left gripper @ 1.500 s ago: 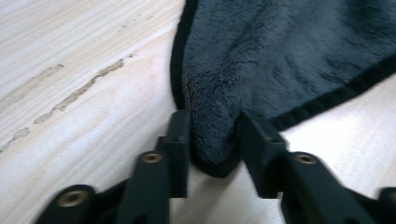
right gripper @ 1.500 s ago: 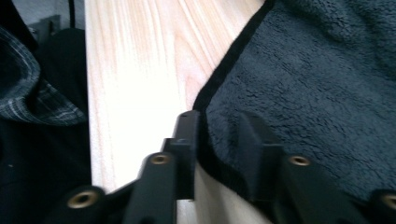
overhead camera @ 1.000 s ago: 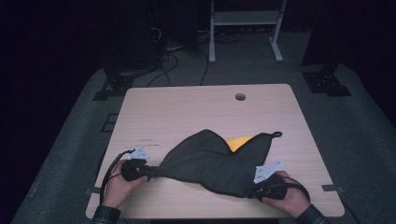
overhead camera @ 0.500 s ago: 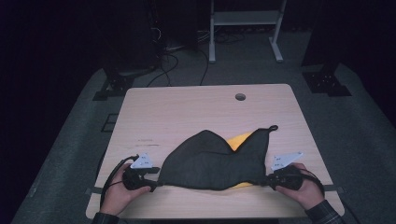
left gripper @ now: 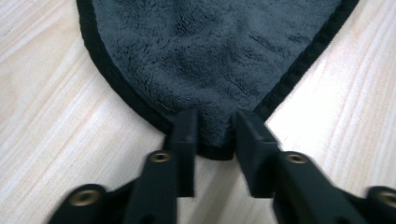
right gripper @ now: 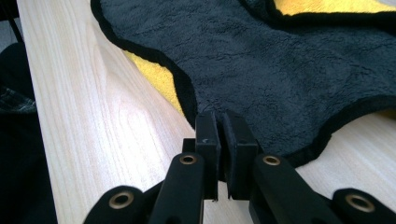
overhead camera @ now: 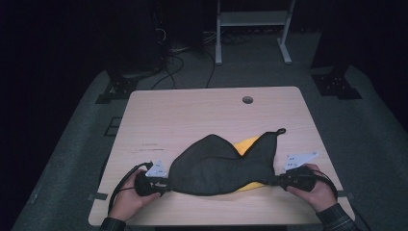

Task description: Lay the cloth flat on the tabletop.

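Note:
A dark grey fleecy cloth (overhead camera: 219, 163) with black edging and a yellow underside (overhead camera: 245, 144) lies stretched across the front of the wooden table (overhead camera: 192, 115). My left gripper (overhead camera: 163, 185) pinches the cloth's left corner (left gripper: 212, 135), its jaws shut on a bunched fold. At the opposite end my right gripper (overhead camera: 278, 180) is shut on the right corner (right gripper: 219, 116), jaws almost touching. Yellow fabric (right gripper: 156, 77) peeks out under the grey edge in the right gripper view. A small black hanging loop (overhead camera: 280, 130) sticks out at the cloth's far right corner.
A round cable hole (overhead camera: 247, 99) sits near the table's far edge. The front edge of the table (overhead camera: 216, 224) runs just below both hands. Beyond the table stand a white metal frame (overhead camera: 250, 29) and cables on the dark floor.
Both grippers have moved apart along the front edge, the right one far to the right, pulling the cloth taut and flatter between them.

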